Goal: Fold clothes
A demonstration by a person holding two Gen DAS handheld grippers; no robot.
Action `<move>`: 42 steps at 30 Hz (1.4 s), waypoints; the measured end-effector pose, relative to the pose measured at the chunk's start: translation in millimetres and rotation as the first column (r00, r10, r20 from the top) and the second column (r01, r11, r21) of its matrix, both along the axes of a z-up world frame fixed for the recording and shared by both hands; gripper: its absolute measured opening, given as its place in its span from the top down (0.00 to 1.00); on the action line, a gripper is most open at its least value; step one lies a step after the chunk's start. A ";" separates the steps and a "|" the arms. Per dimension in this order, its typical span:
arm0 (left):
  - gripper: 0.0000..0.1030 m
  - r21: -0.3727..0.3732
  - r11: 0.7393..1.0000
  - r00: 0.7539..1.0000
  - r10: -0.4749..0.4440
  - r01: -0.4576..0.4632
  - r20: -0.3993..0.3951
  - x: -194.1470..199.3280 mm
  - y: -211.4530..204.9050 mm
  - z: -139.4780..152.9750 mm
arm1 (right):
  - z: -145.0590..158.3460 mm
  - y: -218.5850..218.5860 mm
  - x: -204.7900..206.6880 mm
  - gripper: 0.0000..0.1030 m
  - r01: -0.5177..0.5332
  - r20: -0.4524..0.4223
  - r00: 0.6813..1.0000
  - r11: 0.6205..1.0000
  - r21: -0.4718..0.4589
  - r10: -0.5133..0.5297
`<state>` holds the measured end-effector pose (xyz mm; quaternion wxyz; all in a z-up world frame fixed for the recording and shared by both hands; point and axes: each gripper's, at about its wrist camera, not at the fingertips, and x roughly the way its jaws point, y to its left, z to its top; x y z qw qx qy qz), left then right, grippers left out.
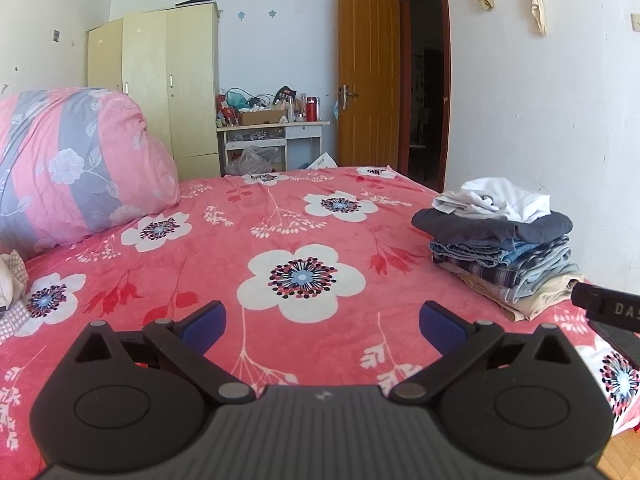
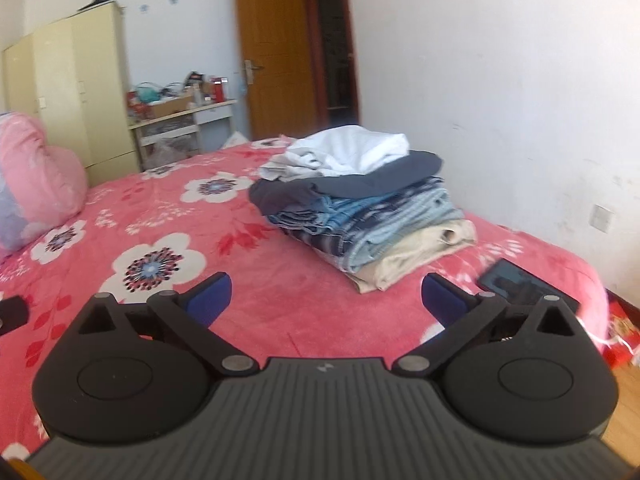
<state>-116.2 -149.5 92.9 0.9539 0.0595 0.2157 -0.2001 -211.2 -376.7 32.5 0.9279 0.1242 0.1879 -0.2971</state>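
Observation:
A stack of folded clothes [image 1: 504,248] sits on the right side of the red flowered bedspread [image 1: 280,264], with a white garment [image 1: 496,200] rumpled on top of a dark grey one. The same stack of folded clothes [image 2: 360,208] lies ahead of my right gripper [image 2: 326,300], a little to its right. Both grippers hang over the bed with blue pads spread wide and nothing between them. My left gripper [image 1: 322,328] is open above a white flower print. At the left edge lies a checked cloth [image 1: 12,296]. Part of the right gripper [image 1: 608,308] shows at the right edge.
A rolled pink and grey quilt [image 1: 76,168] lies at the bed's left. A black phone [image 2: 524,284] rests near the right bed edge. Beyond the bed stand a yellow wardrobe [image 1: 160,88], a cluttered desk [image 1: 276,128] and an open wooden door [image 1: 368,72].

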 end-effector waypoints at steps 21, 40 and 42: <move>0.00 -0.026 1.000 1.000 0.001 -0.001 0.009 -25.1 14.0 10.7 | 11.2 31.5 -23.0 0.01 0.028 -0.026 0.999 0.999 -0.016 -0.028; 0.00 -0.037 0.999 1.000 0.021 -0.020 0.021 -35.8 24.9 18.9 | 18.6 46.7 -26.0 0.01 -0.001 -0.017 1.000 1.000 -0.022 0.000; 0.00 -0.037 0.999 1.000 0.020 -0.019 0.021 -36.5 25.1 19.5 | 18.7 47.2 -26.8 0.01 -0.004 -0.018 1.000 1.000 -0.021 0.003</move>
